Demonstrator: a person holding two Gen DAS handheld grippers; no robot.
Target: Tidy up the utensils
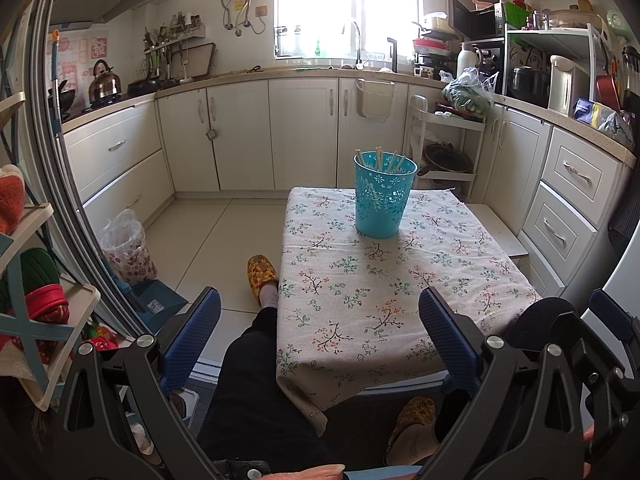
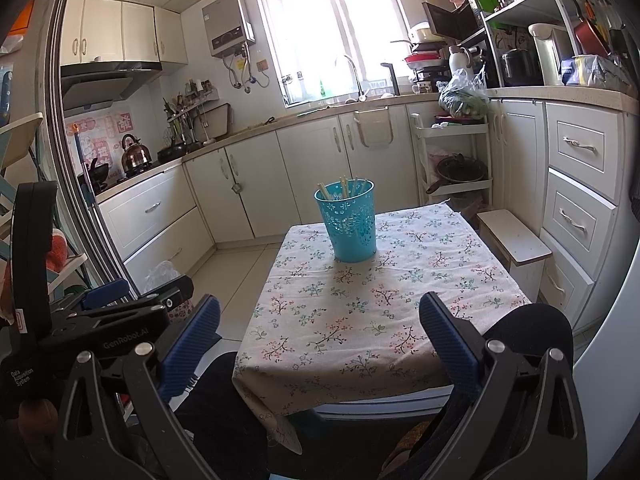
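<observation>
A turquoise perforated plastic cup [image 1: 383, 199] [image 2: 353, 222] stands upright on the far half of a small table covered with a floral cloth [image 1: 400, 296] [image 2: 360, 312]. Several pale chopsticks [image 1: 380, 159] [image 2: 343, 187] stick out of it. My left gripper [image 1: 320, 312] hangs open over the table's near edge, nothing between its blue pads [image 1: 448, 328]. My right gripper [image 2: 320, 320] is also open and empty, held back from the near edge. In the right wrist view the left gripper's black body [image 2: 120, 312] shows at the left.
A person's dark trouser legs [image 1: 256, 380] and yellow slippers [image 1: 261, 272] are beside and under the table. A white stool [image 2: 514, 240] stands right of the table. White kitchen cabinets [image 1: 240, 132] ring the room. A lined bin [image 1: 126, 248] and a shoe rack [image 1: 36, 280] stand at the left.
</observation>
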